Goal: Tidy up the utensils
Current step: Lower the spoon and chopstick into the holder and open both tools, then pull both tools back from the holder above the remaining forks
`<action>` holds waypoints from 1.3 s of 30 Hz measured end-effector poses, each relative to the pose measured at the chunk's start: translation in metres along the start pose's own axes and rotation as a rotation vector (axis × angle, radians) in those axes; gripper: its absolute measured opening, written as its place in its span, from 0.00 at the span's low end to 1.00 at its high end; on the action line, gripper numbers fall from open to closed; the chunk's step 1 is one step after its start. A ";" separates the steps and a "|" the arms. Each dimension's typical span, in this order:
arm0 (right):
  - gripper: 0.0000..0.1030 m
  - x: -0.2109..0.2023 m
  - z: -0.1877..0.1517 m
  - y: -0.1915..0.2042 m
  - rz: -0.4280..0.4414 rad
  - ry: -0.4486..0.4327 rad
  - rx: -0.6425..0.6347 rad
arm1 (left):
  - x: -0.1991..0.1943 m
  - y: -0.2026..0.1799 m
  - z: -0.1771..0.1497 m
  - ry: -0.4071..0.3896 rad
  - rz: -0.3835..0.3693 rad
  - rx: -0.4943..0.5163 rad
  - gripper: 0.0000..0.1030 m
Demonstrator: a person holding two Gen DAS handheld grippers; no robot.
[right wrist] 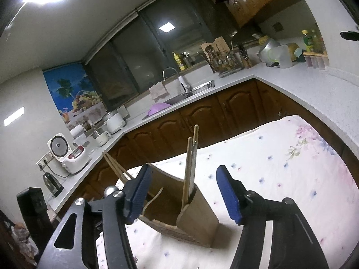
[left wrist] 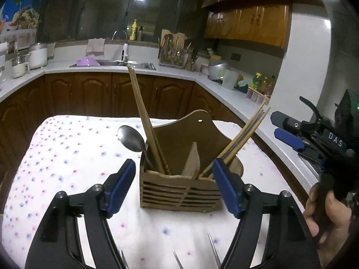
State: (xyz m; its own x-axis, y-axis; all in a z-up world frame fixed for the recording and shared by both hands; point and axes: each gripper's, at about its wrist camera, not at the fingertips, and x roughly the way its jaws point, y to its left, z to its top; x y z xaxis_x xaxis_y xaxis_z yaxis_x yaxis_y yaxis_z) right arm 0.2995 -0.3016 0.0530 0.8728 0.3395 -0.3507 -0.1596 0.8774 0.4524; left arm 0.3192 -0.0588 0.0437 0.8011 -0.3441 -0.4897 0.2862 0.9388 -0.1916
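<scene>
Two compartments divide the wooden utensil caddy (left wrist: 179,192), which stands on a table under a white floral tablecloth (left wrist: 67,157). From the left wrist view its slatted front faces the camera: a metal spoon (left wrist: 131,139) leans bowl-up out of the left compartment beside a pair of wooden chopsticks (left wrist: 145,121) that rises steeply, and a second bundle of chopsticks (left wrist: 244,134) fans out to the right from the other compartment. This view alone shows the spoon in full, and also the thin metal tips (left wrist: 213,251) of utensils lying on the cloth at the bottom edge, too cropped to name.

The left gripper (left wrist: 174,185) hovers before the caddy with its blue pads spread wide, nothing between them. Off to the right, the same view catches the right gripper (left wrist: 285,127) from the side, held in a hand (left wrist: 325,215); its pads look parted there.

The right wrist view sees the caddy (right wrist: 197,222) from its plain end panel, with the chopsticks (right wrist: 190,165) of that end standing nearly upright and the far pair (right wrist: 114,165) poking out behind the left pad. Here the right gripper (right wrist: 181,197) is plainly wide apart, straddling the caddy and holding nothing. Only this view shows the rice cooker (right wrist: 71,157) and kettle (right wrist: 52,183) on the counter
</scene>
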 end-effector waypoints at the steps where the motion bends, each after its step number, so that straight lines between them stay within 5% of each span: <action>1: 0.63 -0.002 -0.001 0.001 0.003 0.001 0.000 | -0.003 0.000 0.000 -0.004 0.008 0.002 0.77; 8: 0.67 -0.010 -0.012 0.005 0.003 0.022 0.008 | -0.023 0.003 -0.014 -0.007 0.073 0.010 0.92; 16: 0.90 -0.033 -0.037 0.022 0.025 0.048 -0.025 | -0.058 0.016 -0.037 0.012 0.090 -0.058 0.95; 33: 0.93 -0.138 -0.115 0.062 0.003 0.007 -0.125 | -0.153 0.011 -0.111 0.031 0.055 -0.083 0.95; 39: 0.93 -0.164 -0.141 0.067 -0.027 -0.021 -0.154 | -0.177 0.011 -0.136 -0.018 0.044 -0.109 0.96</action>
State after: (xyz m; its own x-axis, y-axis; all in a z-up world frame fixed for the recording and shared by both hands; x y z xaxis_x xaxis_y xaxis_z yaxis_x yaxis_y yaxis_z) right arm 0.0810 -0.2501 0.0253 0.8869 0.3094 -0.3431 -0.2035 0.9284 0.3110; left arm 0.1087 0.0103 0.0127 0.8210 -0.3017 -0.4847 0.1925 0.9455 -0.2626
